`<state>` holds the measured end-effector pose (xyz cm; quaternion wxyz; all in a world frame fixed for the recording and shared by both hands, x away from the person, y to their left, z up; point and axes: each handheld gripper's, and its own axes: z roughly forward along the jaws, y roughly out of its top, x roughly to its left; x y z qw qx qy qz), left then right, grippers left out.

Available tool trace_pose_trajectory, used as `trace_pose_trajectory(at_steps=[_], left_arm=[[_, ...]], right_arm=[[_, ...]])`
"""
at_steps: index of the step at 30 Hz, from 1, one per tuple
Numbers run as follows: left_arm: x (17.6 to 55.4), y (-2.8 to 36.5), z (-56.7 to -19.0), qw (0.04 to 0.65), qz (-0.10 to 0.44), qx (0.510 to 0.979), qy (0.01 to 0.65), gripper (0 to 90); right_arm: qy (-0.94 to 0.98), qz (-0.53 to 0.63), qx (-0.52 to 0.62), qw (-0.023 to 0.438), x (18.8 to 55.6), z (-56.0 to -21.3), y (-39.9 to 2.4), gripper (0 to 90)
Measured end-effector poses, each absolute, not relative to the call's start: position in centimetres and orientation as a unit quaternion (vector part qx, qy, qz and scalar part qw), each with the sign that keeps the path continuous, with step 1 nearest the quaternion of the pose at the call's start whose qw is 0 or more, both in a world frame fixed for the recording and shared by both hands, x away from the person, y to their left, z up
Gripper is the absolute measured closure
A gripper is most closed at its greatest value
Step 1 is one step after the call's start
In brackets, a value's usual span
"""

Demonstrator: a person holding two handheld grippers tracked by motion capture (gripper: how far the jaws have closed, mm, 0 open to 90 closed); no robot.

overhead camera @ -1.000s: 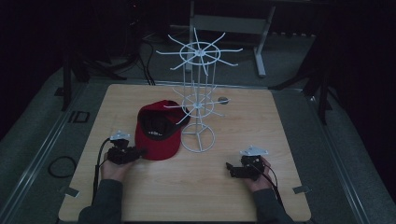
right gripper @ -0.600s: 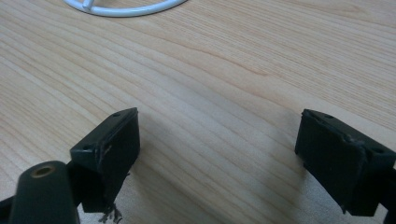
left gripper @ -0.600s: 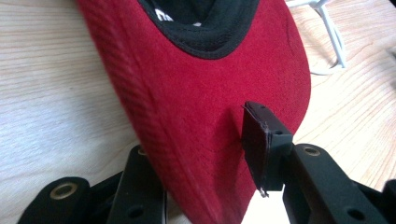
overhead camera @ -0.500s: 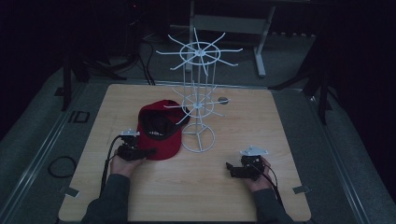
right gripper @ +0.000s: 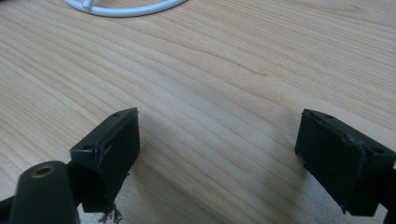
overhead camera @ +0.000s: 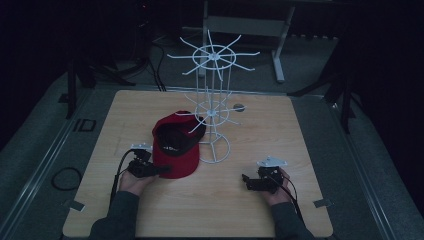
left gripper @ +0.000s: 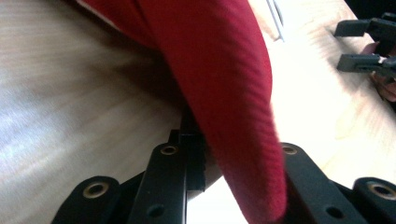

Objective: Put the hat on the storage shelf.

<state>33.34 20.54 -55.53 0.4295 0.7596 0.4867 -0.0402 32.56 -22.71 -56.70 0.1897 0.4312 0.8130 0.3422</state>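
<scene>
Lying left of the table's [overhead camera: 300, 150] middle beside the white wire rack [overhead camera: 212, 100]: red cap [overhead camera: 175, 150], no readable writing. Closing on its brim: left gripper [overhead camera: 162, 171]. Resting spread near the front edge: right gripper [overhead camera: 246, 179].

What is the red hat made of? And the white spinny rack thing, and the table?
The red cap looks like cloth, probably cotton: the left gripper view shows fine woven ribs and a soft matte surface. The white rack seems to be thin metal wire with a smooth white coating, though plastic cannot be ruled out. The table top looks like pale wood or wood-look board, with clear grain lines.
</scene>
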Motion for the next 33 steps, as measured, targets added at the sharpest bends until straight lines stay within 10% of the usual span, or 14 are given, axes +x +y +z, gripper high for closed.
trace_pose_trajectory(at_steps=[33], left_arm=[[32.0,24.2,-53.5,0.49,0.02,0.683,0.541,85.2]], right_arm=[[0.813,0.342,0.431,0.19,32.6,-56.7,-22.7,13.7]])
